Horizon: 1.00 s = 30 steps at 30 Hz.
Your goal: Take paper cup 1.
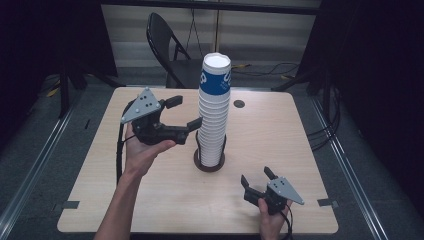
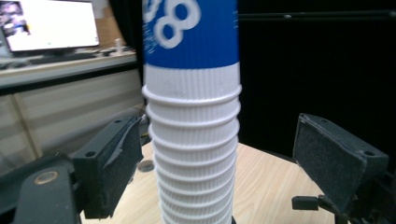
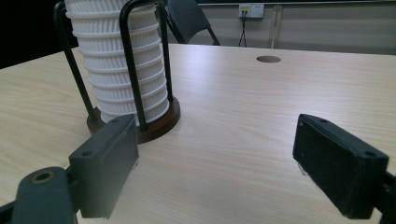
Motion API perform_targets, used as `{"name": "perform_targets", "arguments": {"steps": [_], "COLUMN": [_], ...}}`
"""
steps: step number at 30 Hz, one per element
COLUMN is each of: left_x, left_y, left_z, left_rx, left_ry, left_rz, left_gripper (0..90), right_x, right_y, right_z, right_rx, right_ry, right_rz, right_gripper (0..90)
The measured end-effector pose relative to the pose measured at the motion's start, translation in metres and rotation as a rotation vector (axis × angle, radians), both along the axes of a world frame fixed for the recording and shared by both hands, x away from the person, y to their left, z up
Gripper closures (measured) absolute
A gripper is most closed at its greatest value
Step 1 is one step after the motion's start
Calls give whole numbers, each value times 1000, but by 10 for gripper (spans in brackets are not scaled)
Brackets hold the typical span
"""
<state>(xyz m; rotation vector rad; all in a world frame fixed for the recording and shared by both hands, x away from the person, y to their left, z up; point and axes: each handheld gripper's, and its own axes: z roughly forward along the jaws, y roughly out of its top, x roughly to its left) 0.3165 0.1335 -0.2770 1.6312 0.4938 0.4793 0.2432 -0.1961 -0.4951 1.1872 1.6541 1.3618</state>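
Dark room, black curtains all round, light wood tabletop (image 1: 150,200) in the middle. Tall stack of cups (image 1: 214,117) standing upright near the centre of it, white ribbed ones nested all the way up with a blue printed cup on top. Sat in a holder (image 3: 140,123) with a round brown wooden base and black wire hoops hugging the bottom few cups.

Left gripper (image 1: 186,114) held up off the surface just left of the stack, roughly at mid height, fingers (image 2: 112,168) spread wide, one either side of the cups and not touching them. Nothing grasped. From the left gripper view, stack dead centre between the pads, gap on both sides.

Right gripper (image 1: 257,177) low near the front right corner, well apart from the stack, fingers (image 3: 338,163) also released and empty, pointed roughly toward the holder base.

Further out: small round cable hole (image 1: 239,104) in the tabletop behind and to the right of the stack, black folding chair (image 1: 167,45) past the far edge, monitor (image 2: 49,25) glowing on a desk off to one side in the left gripper view.
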Motion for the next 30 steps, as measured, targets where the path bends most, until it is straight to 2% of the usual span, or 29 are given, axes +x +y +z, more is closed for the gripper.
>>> {"name": "perform_targets", "arguments": {"steps": [2,9,14,16,23,30], "left_x": [2,8,13,14,27,38], "left_y": [-5,-11,-13,-13,-16,-23], "left_z": [3,14,20,23,32,37], "left_rx": [22,26,49,48,32,37], "left_ry": [-6,-12,-7,-10,26,30], "left_rz": [-1,14,23,21,6,18], "left_gripper": [155,155,173,161,154,155], "right_x": [0,0,0,0,0,0], "right_y": [1,1,1,1,1,1], "right_z": [0,0,0,0,0,0], "right_rx": [-12,-6,-6,-8,-7,-6], "right_ry": [4,-2,-2,1,0,0], "right_rz": [-1,0,0,0,1,7], "right_gripper": [136,136,136,136,136,135]}}
